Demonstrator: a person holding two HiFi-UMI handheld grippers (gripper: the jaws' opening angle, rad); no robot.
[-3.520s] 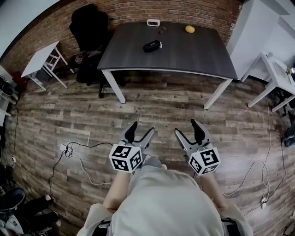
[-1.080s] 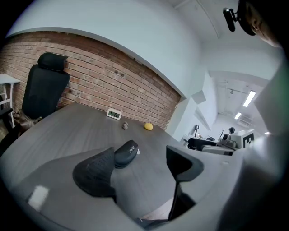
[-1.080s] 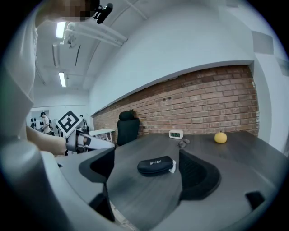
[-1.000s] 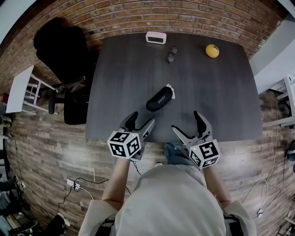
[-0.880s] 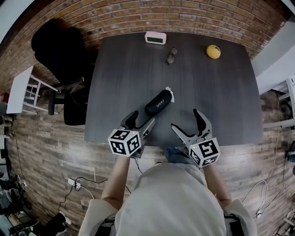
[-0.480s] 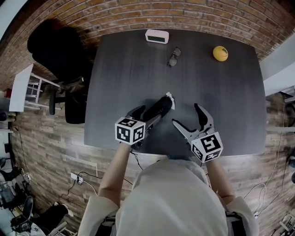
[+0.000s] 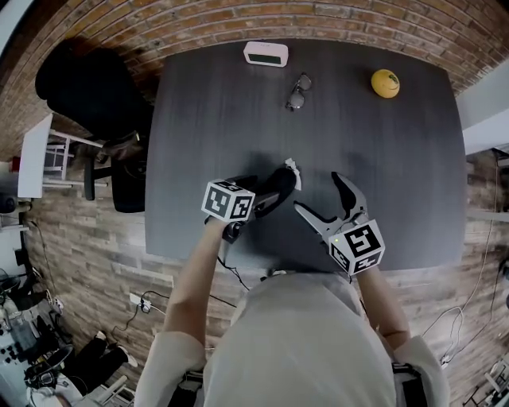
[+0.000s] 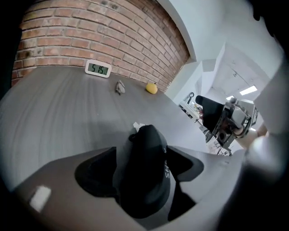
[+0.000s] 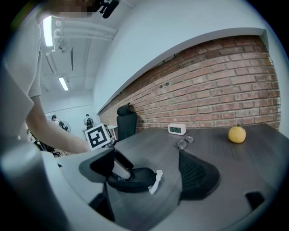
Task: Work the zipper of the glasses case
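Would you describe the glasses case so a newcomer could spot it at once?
On the dark table by the brick wall, look near the front edge, where the left claw holds it. The glasses case is the long, rounded black shell with a white tag at its far end; the clock, eyeglasses and yellow fruit lie farther back.

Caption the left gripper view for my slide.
Left gripper grips the black glasses case on a dark table; clock beyond.
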